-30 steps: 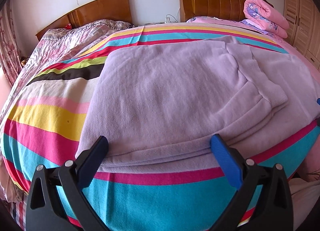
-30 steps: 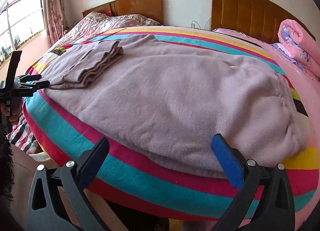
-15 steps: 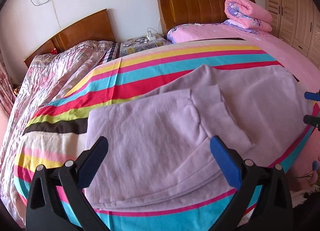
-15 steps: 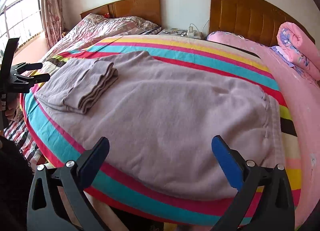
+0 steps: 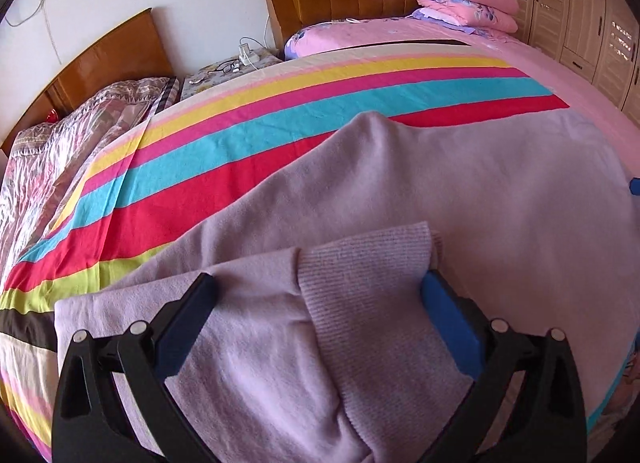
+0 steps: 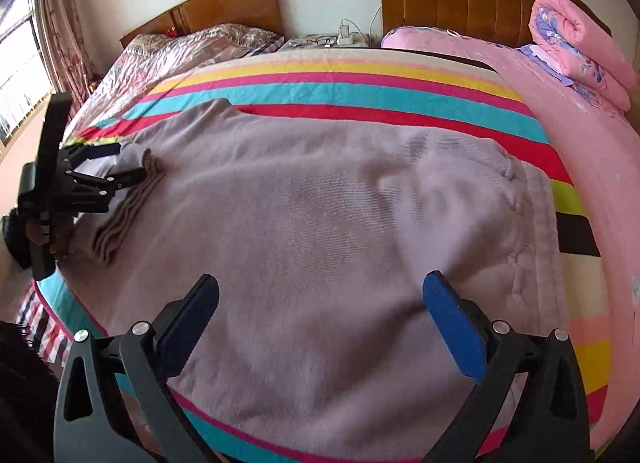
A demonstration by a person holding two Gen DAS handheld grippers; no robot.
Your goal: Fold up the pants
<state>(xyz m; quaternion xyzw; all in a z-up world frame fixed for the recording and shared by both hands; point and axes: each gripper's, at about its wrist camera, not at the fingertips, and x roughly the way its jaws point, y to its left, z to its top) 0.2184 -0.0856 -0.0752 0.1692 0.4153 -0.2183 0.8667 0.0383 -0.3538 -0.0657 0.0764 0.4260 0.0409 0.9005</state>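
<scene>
- The left black two-finger gripper with blue pads [image 5: 318, 295] is spread wide over the ribbed cuffs [image 5: 372, 275] at the left end of the pants, gripping nothing.
- The right black gripper, matching the left, [image 6: 320, 297] hovers with its fingers apart too, above the near edge of the pants and holding nothing.
- The soft lilac fleece pants [image 6: 320, 203] lie across a bed spread with a bright striped sheet [image 6: 360, 83], waistband to the right.
- Judging by the layers, the legs are already laid one on the other and the cuff end turned back.
- Still to do, I think: carrying that end over to the waistband.
- A rolled pink floral quilt [image 6: 580, 47] sits far right, well apart.
</scene>
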